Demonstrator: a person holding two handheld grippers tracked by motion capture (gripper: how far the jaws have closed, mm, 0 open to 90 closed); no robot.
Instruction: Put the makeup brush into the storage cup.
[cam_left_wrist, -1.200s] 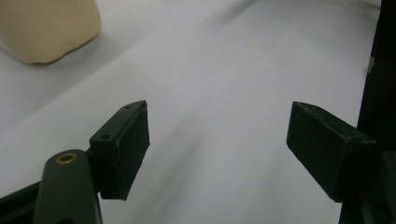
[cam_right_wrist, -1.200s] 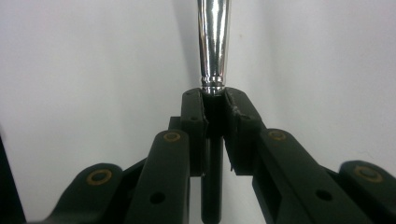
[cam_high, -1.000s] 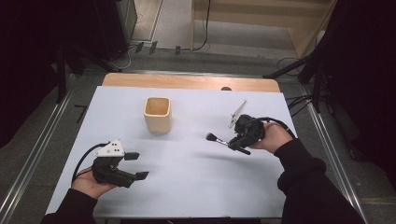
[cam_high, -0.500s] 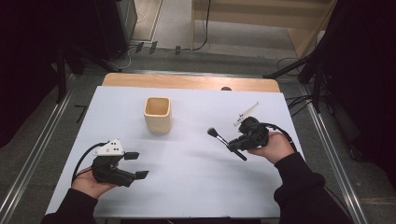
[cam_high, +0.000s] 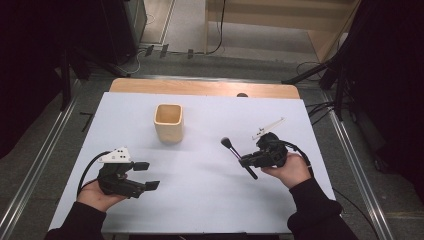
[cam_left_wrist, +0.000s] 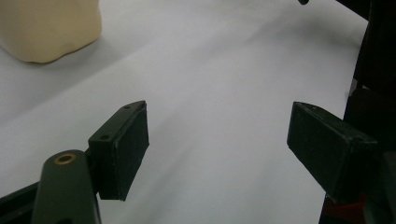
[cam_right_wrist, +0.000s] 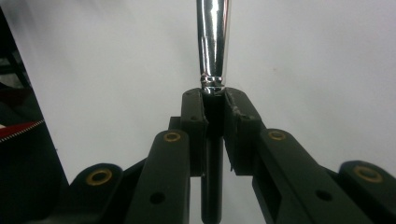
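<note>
From above, a white table holds a tan cup; the left gripper rests at front left, jaws spread, and the right gripper at right clamps a black brush above the table. The left gripper view shows wide-apart jaws, empty, with the cup at top left. The right gripper view shows jaws closed on the brush, just below its silver ferrule.

The right gripper is now lower down and nearer the person than it was a second ago. It has turned too, so the brush it holds tips a different way. The dark fluffy end now points up toward the far side of the table, and the handle end points down toward the person. The right hand has pulled back with it.
</note>
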